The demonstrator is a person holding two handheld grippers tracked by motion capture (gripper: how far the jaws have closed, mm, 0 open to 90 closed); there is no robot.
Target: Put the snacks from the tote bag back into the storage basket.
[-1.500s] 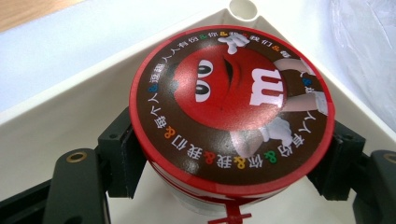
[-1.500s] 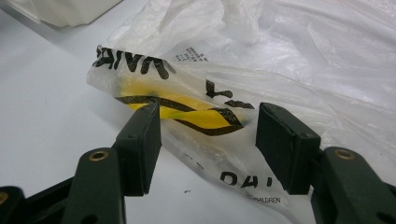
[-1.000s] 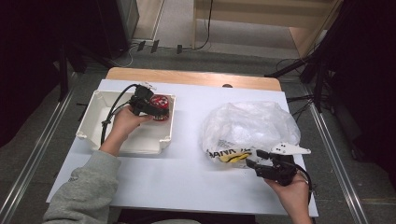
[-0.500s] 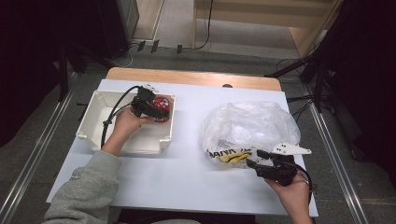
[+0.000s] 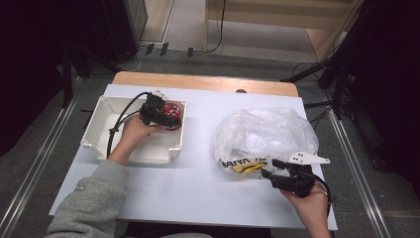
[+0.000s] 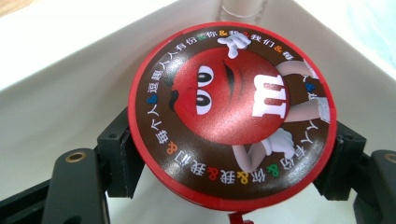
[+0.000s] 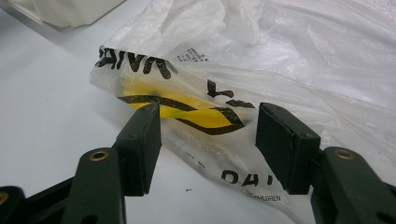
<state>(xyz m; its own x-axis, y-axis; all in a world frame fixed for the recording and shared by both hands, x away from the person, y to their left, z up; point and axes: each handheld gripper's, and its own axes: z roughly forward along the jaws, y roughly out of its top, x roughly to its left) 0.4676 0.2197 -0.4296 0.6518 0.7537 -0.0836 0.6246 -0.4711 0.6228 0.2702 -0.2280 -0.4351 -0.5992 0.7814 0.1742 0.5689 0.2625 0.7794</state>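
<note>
While the white worktop (image 5: 198, 188) reaches almost to its near edge without anything on it, its two far halves are occupied: a white tray (image 5: 99, 126) stands at the left, close to the left edge, and a crumpled clear plastic bag (image 5: 267, 131) lies at the right, near the right edge. Between the tray and the bag there is a free strip of worktop, and in front of both there is wide open room for moving. Beyond the white sheet a band of wood (image 5: 208, 83) marks the far edge. The left hand-held gripper (image 5: 167, 120) is inside the tray, near its far right corner and close to the tray walls. In the left gripper view its jaws stand wide apart and are clamped on a round red tin (image 6: 231, 114) with a red candy figure on the lid; both pads press on the rim from opposite sides. The tin is low over the tray floor; whether it touches the floor I cannot tell. The right hand-held gripper (image 5: 270, 168) is at the near edge of the bag. Its jaws are apart, and the yellow and black printed fold of the bag (image 7: 196, 114) lies between them, not pressed.
</note>
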